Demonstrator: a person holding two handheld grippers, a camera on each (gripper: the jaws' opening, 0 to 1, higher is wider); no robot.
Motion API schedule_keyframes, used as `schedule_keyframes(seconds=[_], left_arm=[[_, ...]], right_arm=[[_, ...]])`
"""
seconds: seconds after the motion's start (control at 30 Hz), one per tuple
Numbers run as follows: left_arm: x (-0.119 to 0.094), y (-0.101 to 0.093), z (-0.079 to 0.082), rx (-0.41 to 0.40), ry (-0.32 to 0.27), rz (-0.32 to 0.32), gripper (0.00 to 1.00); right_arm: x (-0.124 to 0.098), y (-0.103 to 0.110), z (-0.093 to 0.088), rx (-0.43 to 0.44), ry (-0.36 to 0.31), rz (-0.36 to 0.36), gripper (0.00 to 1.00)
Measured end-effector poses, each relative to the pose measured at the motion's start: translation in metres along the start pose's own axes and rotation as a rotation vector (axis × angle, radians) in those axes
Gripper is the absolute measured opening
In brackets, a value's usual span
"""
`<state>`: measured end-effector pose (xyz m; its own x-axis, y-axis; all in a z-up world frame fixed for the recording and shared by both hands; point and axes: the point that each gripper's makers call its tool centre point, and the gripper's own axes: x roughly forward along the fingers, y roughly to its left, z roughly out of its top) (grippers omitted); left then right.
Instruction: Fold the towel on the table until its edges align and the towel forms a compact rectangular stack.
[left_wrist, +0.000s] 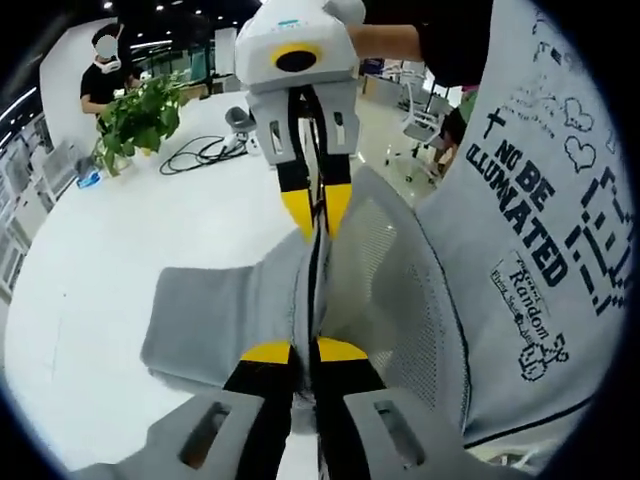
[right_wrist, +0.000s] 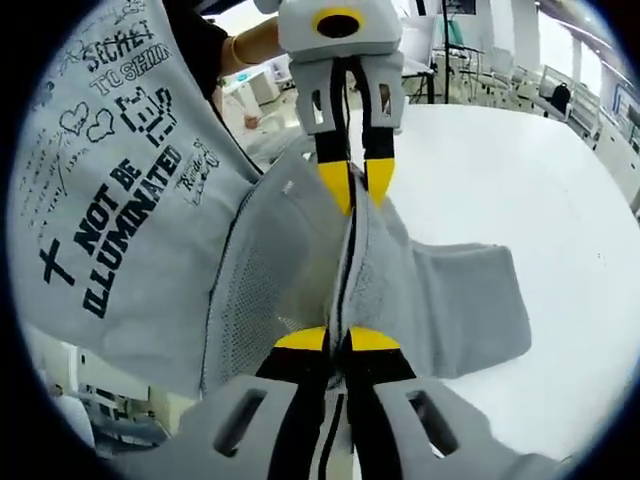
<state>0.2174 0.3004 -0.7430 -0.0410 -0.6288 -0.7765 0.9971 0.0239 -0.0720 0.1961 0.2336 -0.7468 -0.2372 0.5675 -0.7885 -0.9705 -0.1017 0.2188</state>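
Both claws clamp the grey towel (left_wrist: 240, 310), lifted above the white bench (left_wrist: 120, 250). Left claw (left_wrist: 304, 352), right claw (right_wrist: 338, 340). Left gripper view adds a potted plant (left_wrist: 140, 120).

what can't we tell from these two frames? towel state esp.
- Left gripper view: the towel is lifted and bunched between the left gripper and the right gripper; its edge alignment is hidden by its own folds.
- Right gripper view: the towel's near side is cut off behind the right gripper.
- Right gripper view: the table under the towel is covered.
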Motion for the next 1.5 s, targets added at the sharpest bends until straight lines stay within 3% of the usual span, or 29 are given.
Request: schedule_keyframes(seconds=[0.23, 0.3, 0.47, 1.07, 1.5], left_arm=[[-0.003, 0.003, 0.001, -0.033, -0.010, -0.008, 0.06], [-0.002, 0.011, -0.001, -0.034, -0.008, 0.006, 0.06], [-0.003, 0.026, 0.002, -0.037, -0.035, 0.040, 0.06], [0.000, 0.076, 0.005, -0.068, -0.069, 0.061, 0.07], [0.014, 0.130, -0.003, -0.142, -0.131, 0.101, 0.07]], right_arm=[[-0.004, -0.005, 0.004, 0.014, -0.008, -0.006, 0.03], [-0.005, -0.016, 0.005, 0.019, -0.025, -0.055, 0.03], [-0.010, -0.029, 0.003, 0.057, -0.049, -0.097, 0.03], [-0.023, -0.077, 0.003, 0.150, -0.105, -0.197, 0.04], [-0.028, -0.141, -0.005, 0.216, -0.151, -0.305, 0.04]])
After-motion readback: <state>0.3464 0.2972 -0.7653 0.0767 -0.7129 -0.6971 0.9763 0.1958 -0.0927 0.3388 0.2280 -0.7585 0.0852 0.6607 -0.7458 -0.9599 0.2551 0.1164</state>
